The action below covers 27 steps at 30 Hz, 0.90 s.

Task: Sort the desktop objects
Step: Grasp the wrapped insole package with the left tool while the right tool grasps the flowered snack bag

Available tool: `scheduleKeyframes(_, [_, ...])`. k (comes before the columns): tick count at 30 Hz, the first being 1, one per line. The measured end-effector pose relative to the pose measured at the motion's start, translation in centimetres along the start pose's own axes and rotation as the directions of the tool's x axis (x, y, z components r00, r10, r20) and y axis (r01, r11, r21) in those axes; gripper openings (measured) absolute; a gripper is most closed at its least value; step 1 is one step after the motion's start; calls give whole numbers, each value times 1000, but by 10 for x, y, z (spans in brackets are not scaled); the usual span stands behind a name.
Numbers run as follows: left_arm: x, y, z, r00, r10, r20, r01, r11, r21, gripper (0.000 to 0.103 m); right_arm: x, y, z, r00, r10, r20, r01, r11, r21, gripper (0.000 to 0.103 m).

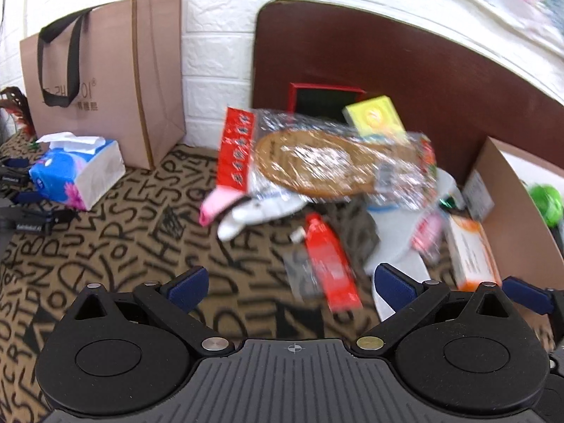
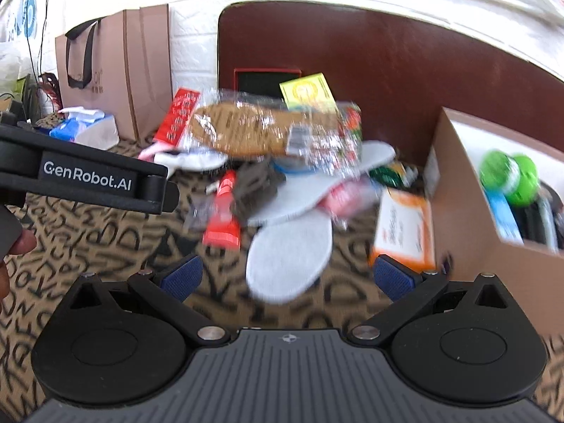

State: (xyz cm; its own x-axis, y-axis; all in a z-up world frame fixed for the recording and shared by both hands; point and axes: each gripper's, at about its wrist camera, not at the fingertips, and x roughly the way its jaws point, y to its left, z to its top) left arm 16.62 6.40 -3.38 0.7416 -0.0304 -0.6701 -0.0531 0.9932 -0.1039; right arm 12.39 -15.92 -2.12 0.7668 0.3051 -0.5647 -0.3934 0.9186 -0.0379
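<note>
1. Both your grippers are wide open and hold nothing: left gripper (image 1: 289,282), right gripper (image 2: 287,276).
2. Landmark: the cardboard box (image 2: 458,190) at the right, already holding a green item (image 2: 509,176) and others.
3. The pile sits left of the box. The white insole (image 2: 289,261) lies nearest, straight ahead of your right gripper, between its open jaws' line.
4. Its long axis runs roughly away from you, tilted toward the box.
5. The orange packet (image 2: 405,225) lies just beside the box; the red tube (image 1: 329,268) is left of the insole.
6. The wrapped brown insole (image 1: 317,162) tops the pile, farther back.
7. Judgement: your right hand is nearer both insole and box.
</note>
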Motion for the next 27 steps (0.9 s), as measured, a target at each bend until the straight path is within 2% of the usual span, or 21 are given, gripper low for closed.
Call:
scheduleKeyframes(5, [39, 2, 32, 1000, 12, 5, -12, 1000, -12, 103, 32, -12, 27, 999, 4, 54, -4, 1000, 7, 102])
scheduleKeyframes(9, [73, 0, 50, 1000, -15, -15, 15, 1000, -23, 103, 59, -24, 40, 996, -38, 75, 36, 999, 26, 98])
scheduleKeyframes(16, [115, -4, 73, 999, -24, -21, 23, 999, -37, 103, 102, -41, 54, 990, -99, 96, 93, 993, 70, 96])
scheduleKeyframes(21, [138, -12, 80, 1000, -11, -23, 11, 1000, -5, 103, 125, -52, 61, 987, -118, 106, 108, 990, 91, 94])
scheduleKeyframes(26, [148, -15, 84, 999, -29, -28, 30, 999, 17, 103, 143, -56, 65, 994, -68, 88, 59, 993, 100, 87])
scheduleKeyframes(27, [149, -16, 84, 999, -33, -28, 34, 999, 22, 102, 144, -57, 64, 995, -45, 92, 35, 993, 112, 80])
